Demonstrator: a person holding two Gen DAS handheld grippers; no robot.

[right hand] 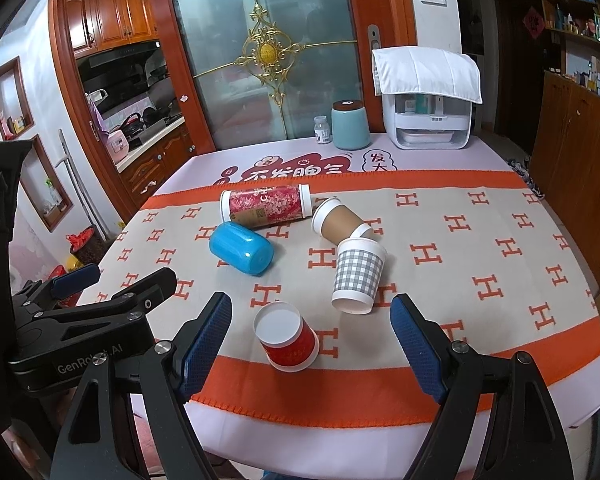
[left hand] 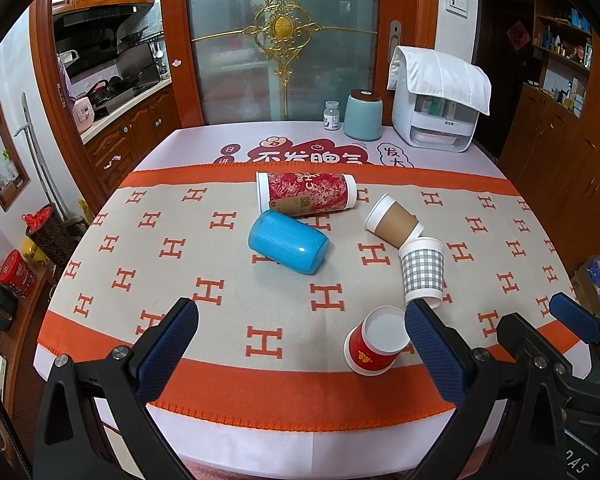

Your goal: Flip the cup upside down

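Note:
Several cups sit on the orange and beige cloth. A small red paper cup [left hand: 374, 340] [right hand: 287, 336] stands near the front edge, white end up. A grey checked cup [left hand: 423, 273] [right hand: 358, 276], a brown sleeved cup [left hand: 394, 221] [right hand: 340, 222], a blue plastic cup [left hand: 287, 242] [right hand: 241, 245] and a tall red patterned cup [left hand: 306, 194] [right hand: 266, 205] lie on their sides. My left gripper [left hand: 300, 324] is open and empty above the front edge, left of the red cup. My right gripper [right hand: 311, 316] is open and empty, with the red cup between its fingers' lines.
At the table's far edge stand a teal canister [left hand: 363, 114] [right hand: 350, 126], a small white bottle [left hand: 331, 116] [right hand: 322, 129] and a white appliance under a white cloth [left hand: 436, 108] [right hand: 430, 104]. Wooden cabinets stand to the right, a kitchen doorway to the left.

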